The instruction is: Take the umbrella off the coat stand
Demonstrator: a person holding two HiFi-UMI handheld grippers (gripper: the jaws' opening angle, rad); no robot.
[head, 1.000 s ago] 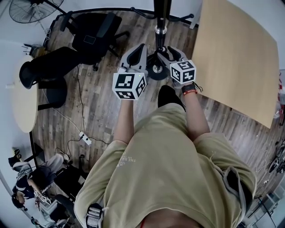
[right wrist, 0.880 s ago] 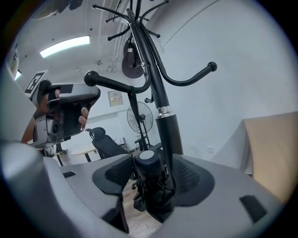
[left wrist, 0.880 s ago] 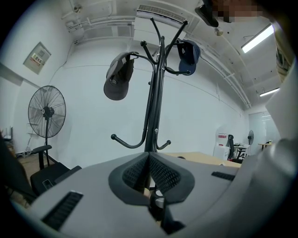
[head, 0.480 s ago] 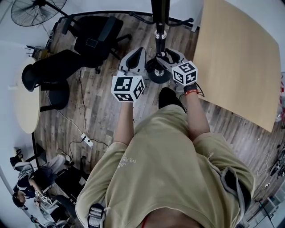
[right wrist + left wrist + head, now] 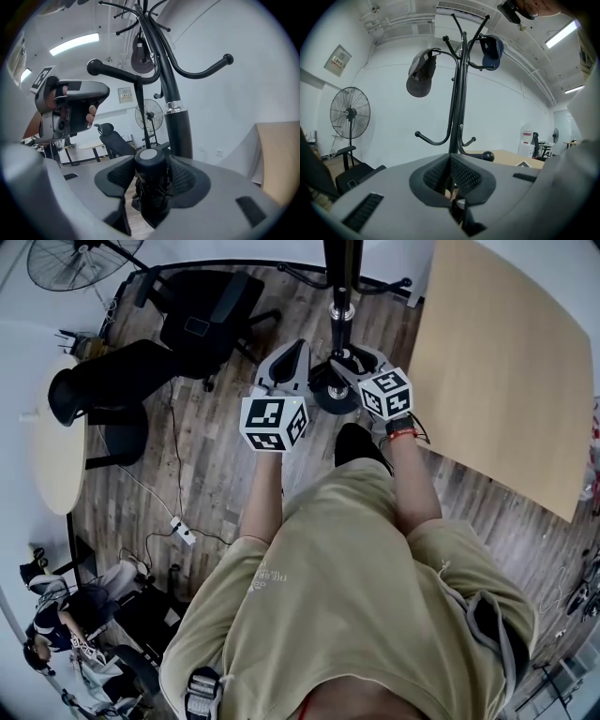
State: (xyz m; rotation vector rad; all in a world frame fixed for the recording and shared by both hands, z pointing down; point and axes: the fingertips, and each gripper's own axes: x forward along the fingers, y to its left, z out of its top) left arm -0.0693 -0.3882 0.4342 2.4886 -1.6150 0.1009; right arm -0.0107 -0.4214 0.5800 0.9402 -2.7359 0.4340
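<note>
A black coat stand (image 5: 342, 306) rises just ahead of me, with its round base (image 5: 330, 397) on the floor. In the right gripper view a folded black umbrella (image 5: 150, 164) with a grey-topped end stands between the jaws of my right gripper (image 5: 151, 174). A thin strap runs up from it to a hook arm (image 5: 117, 72). The jaws are closing and the pads lie against both its sides. My left gripper (image 5: 286, 357) hovers left of the pole, shut and empty (image 5: 451, 164). Two caps (image 5: 419, 75) (image 5: 491, 49) hang on upper hooks.
A wooden table (image 5: 497, 362) stands at the right. Black office chairs (image 5: 202, 315) and a floor fan (image 5: 61, 259) are at the back left, beside a round table (image 5: 52, 456). A power strip and cable (image 5: 178, 531) lie on the floor. A person sits bottom left (image 5: 66, 624).
</note>
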